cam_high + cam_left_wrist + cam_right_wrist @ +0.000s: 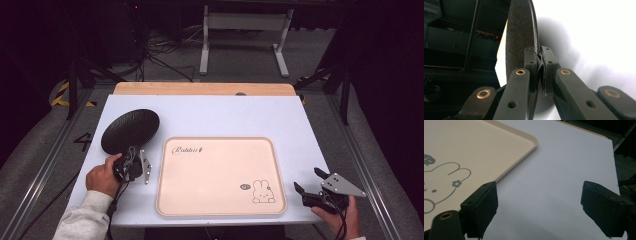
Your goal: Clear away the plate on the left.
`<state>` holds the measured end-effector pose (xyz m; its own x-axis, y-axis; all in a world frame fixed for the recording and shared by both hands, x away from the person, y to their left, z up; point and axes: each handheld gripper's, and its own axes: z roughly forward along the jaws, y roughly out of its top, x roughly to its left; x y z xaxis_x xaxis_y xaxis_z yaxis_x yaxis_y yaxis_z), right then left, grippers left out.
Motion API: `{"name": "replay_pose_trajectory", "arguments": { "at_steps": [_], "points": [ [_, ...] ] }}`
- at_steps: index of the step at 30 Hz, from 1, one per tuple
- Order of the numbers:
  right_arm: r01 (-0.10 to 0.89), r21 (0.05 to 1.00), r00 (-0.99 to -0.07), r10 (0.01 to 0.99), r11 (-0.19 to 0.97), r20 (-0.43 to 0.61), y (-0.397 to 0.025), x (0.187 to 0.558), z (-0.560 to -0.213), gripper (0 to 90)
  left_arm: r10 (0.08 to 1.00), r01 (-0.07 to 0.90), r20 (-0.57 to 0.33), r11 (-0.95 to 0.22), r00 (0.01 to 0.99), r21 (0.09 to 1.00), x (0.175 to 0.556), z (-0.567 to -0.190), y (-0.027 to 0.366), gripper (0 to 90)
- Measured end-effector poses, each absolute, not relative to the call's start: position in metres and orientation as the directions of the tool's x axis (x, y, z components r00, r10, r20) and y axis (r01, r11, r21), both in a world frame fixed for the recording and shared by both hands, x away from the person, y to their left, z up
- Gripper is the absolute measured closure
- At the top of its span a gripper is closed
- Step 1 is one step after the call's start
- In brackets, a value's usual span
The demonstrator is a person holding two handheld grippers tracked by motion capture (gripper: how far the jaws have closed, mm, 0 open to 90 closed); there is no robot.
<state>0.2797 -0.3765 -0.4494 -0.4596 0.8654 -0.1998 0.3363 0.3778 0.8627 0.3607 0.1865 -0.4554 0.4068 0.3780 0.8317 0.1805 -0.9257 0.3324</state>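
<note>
Tongs differ: we clamp our left gripper on the black plate rim (lifting it trayward, probably), our right gripper wide, empty, at the table's near-right corner.

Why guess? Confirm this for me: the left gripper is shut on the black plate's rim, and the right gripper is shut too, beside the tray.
One thing is wrong: the right gripper is open, not shut. The right gripper view shows its jaws wide apart over bare table beside the tray. The rest stands: the left gripper is shut on the plate rim.
</note>
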Motion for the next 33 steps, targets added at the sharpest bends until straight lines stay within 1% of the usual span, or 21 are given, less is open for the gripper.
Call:
{"name": "replay_pose_trajectory", "arguments": {
  "at_steps": [3,4,6,8,10,19,26,28,31,33],
  "points": [
    [0.335,0.864,-0.459,0.866,0.376,-0.199,-0.377,0.279,-0.449,14.4,0.380,0.175,0.834,-0.925,0.401,0.337,0.358,-0.454,0.186,85.9],
    [0.335,0.864,-0.458,0.866,0.376,-0.199,-0.377,0.279,-0.449,14.4,0.356,0.172,0.846,-0.934,0.397,0.313,0.357,-0.452,0.184,86.1],
    [0.335,0.864,-0.457,0.867,0.375,-0.199,-0.377,0.279,-0.449,14.4,0.361,0.153,0.846,-0.933,0.392,0.327,0.354,-0.450,0.182,86.1],
    [0.336,0.864,-0.457,0.867,0.375,-0.199,-0.377,0.280,-0.449,14.4,0.343,0.138,0.855,-0.939,0.389,0.314,0.350,-0.447,0.177,85.9],
    [0.336,0.864,-0.458,0.866,0.376,-0.199,-0.377,0.280,-0.449,14.4,0.349,0.134,0.854,-0.937,0.386,0.322,0.347,-0.445,0.175,85.8],
    [0.332,0.867,-0.454,0.869,0.371,-0.198,-0.377,0.279,-0.448,14.4,0.291,-0.022,0.878,-0.946,0.380,0.324,0.316,-0.426,0.135,85.0],
    [0.334,0.867,-0.451,0.870,0.370,-0.198,-0.377,0.279,-0.448,14.4,0.260,-0.138,0.875,-0.930,0.407,0.340,0.292,-0.418,0.101,84.5],
    [0.334,0.867,-0.452,0.870,0.370,-0.198,-0.377,0.279,-0.448,14.5,0.227,-0.174,0.879,-0.930,0.419,0.323,0.285,-0.417,0.090,84.5],
    [0.334,0.868,-0.452,0.871,0.368,-0.195,-0.378,0.279,-0.448,14.4,0.197,-0.235,0.877,-0.917,0.439,0.323,0.276,-0.415,0.074,84.3],
    [0.335,0.866,-0.453,0.870,0.371,-0.197,-0.378,0.279,-0.448,14.4,0.186,-0.256,0.874,-0.910,0.449,0.325,0.272,-0.415,0.066,84.0]
  ]
}}
